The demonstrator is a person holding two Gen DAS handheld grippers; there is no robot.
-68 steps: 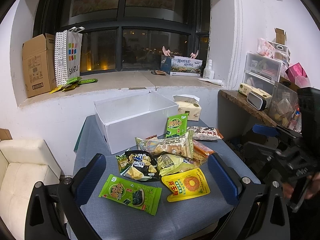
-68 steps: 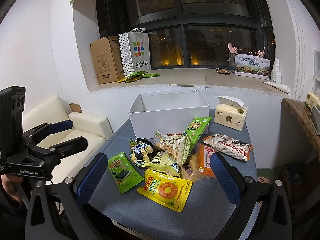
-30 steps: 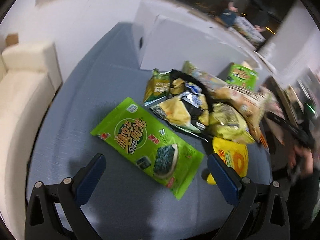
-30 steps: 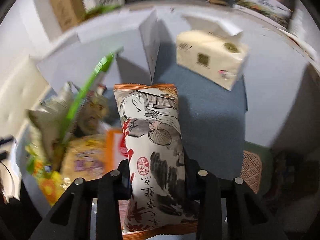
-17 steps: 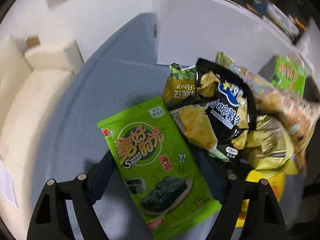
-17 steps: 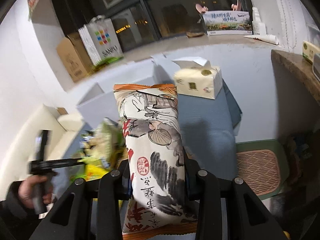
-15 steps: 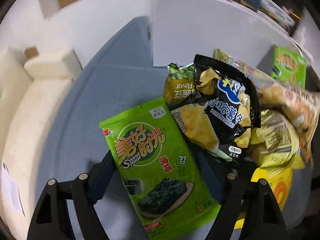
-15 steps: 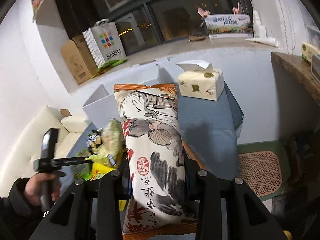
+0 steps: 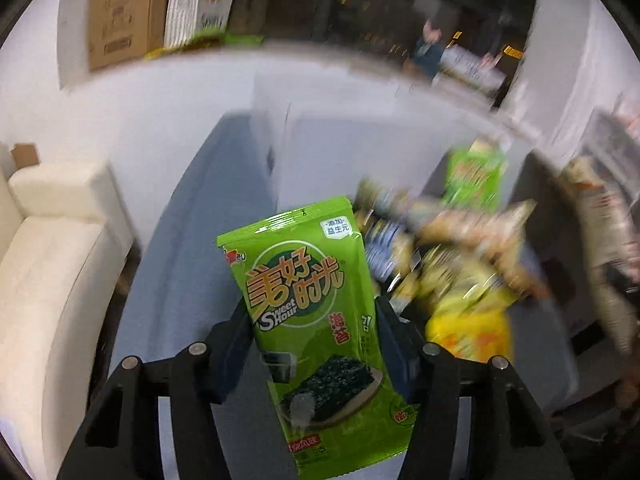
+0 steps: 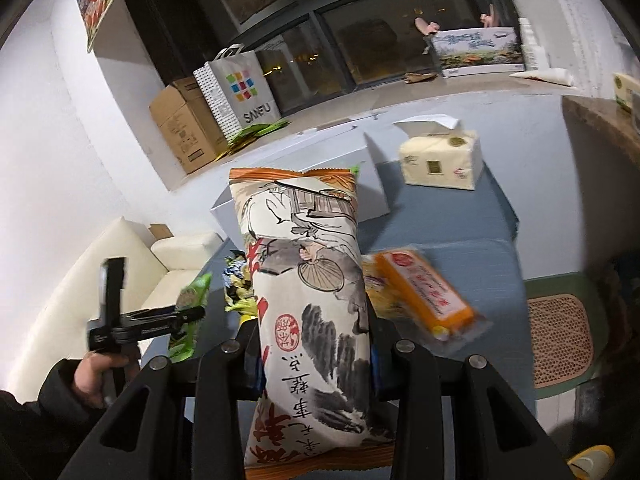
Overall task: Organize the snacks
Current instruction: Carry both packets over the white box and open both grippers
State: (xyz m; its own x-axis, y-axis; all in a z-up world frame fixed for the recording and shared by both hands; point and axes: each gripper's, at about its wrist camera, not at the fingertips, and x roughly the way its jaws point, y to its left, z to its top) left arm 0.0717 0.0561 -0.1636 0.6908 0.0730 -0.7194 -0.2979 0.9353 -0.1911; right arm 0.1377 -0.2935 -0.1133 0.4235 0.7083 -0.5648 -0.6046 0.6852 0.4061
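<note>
In the left wrist view, our left gripper (image 9: 312,344) is clenched on the green seaweed packet (image 9: 308,300), holding it up off the blue tabletop (image 9: 188,264). Beyond it stands the white box (image 9: 340,156), with the blurred snack pile (image 9: 448,256) to its right.

In the right wrist view, our right gripper (image 10: 314,344) grips the white illustrated snack bag (image 10: 308,292) above the tabletop. The orange packet (image 10: 420,284) lies just right of it, and the tissue pack (image 10: 440,160) sits farther back, beside the box.
</note>
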